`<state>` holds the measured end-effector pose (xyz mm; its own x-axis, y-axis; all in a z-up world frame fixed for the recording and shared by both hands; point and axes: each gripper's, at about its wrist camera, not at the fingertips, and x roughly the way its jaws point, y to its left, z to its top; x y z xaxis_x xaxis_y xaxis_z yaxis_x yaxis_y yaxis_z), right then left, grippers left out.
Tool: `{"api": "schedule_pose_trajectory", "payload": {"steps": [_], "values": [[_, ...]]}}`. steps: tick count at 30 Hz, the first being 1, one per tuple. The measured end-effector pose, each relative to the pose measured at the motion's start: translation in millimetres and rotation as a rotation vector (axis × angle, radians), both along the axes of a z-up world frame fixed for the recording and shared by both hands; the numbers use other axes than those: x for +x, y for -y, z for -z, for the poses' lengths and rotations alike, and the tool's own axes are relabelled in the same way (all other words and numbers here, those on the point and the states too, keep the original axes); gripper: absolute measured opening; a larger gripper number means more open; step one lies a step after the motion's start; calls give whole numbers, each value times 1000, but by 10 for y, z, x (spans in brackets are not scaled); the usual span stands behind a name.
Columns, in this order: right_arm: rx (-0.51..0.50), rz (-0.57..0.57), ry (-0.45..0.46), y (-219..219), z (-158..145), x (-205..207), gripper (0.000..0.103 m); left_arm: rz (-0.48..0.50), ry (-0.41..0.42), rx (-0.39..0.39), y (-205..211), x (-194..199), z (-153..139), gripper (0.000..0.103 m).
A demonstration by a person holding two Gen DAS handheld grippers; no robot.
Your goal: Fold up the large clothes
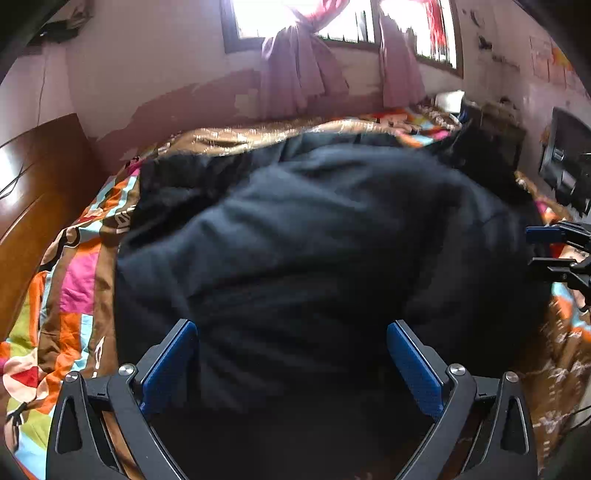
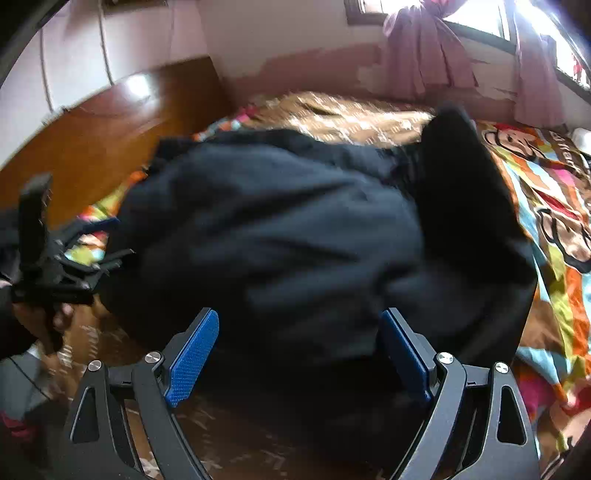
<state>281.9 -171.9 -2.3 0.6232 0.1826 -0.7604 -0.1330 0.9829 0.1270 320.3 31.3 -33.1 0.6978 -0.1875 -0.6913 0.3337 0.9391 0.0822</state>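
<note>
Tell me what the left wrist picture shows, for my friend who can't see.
A big dark garment lies rumpled on a bed with a colourful patchwork cover. The left gripper is open just above it, holding nothing.

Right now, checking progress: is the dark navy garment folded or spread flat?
Partly folded: dark navy garment lies doubled in a rumpled mound, not flat.

One dark garment point(image 1: 314, 240) is counted, lying on one bed point(image 1: 74, 295). One patterned bedspread point(image 2: 554, 206) and one wooden headboard point(image 1: 33, 192) are seen. Two grippers are counted: the left gripper point(image 1: 291, 365) and the right gripper point(image 2: 299, 354), each with two blue pads. Two tied pink curtains point(image 1: 295, 74) are counted at the window point(image 1: 255, 22).
</note>
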Motion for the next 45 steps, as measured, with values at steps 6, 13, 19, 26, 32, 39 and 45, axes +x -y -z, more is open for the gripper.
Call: {"api": "schedule_pose_trajectory", "payload": {"steps": [6, 13, 19, 26, 32, 39, 45], "values": [[22, 70, -6, 134, 209, 233, 86, -5, 11, -25, 47, 275, 7, 103], [4, 78, -32, 252, 156, 676, 86, 10, 8, -40, 119, 709, -36, 103], [-3, 58, -77, 422, 202, 1106, 86, 16, -31, -31, 174, 1080, -43, 103], [-12, 116, -81, 565, 318, 1533, 89, 37, -112, -105, 132, 1464, 5, 103], [9, 98, -129, 637, 435, 1740, 89, 24, -175, -208, 7, 1678, 63, 103], [22, 49, -150, 586, 586, 1838, 95, 18, -164, -151, 106, 1726, 234, 103], [80, 28, -100, 625, 672, 1747, 98, 36, -149, -206, 31, 1692, 309, 103]]}}
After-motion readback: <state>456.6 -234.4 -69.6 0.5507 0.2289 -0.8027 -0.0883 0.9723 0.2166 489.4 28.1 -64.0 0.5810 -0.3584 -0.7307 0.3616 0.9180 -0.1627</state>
